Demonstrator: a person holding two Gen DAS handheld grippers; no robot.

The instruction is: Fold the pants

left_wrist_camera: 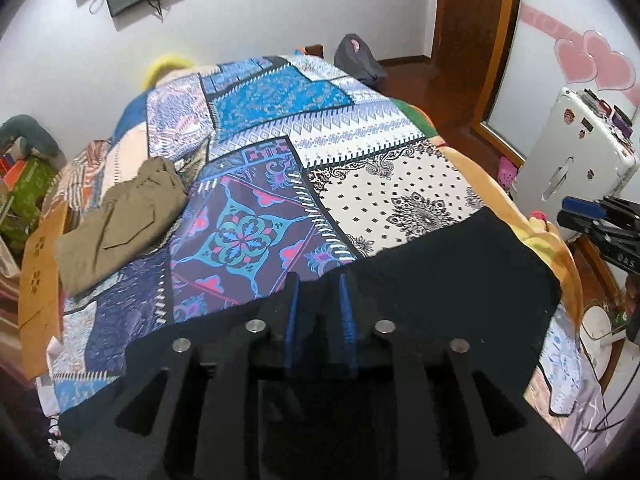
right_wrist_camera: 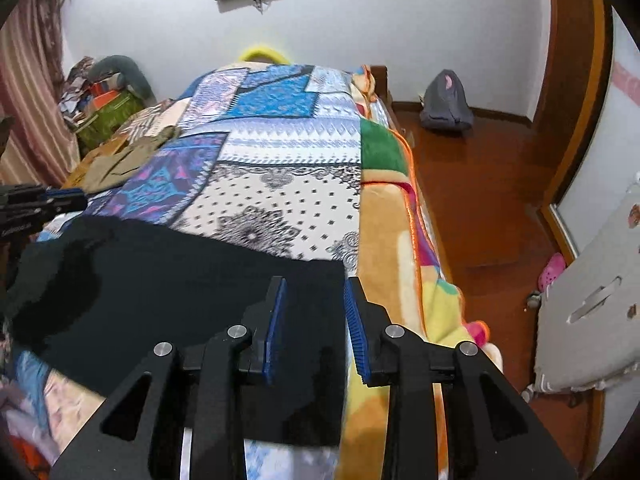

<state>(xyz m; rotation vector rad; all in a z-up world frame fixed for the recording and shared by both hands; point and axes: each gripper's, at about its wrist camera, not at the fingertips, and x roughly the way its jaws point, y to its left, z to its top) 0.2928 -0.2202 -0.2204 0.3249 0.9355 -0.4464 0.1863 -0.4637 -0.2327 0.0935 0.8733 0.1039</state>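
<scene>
Left wrist view has the left gripper [left_wrist_camera: 320, 300] low over the black pants [left_wrist_camera: 440, 272], its blue pads a narrow gap apart with nothing pinched that I can make out. Over on the right, the right gripper [right_wrist_camera: 316, 308] is spread wider, straddling the garment's right edge above the patchwork bedspread [right_wrist_camera: 280, 152]. Black fabric lies flat across the near end of the bed (khaki clothing [left_wrist_camera: 116, 216] sits aside). Judging by this, a fold is starting; next, both must pinch an edge.
</scene>
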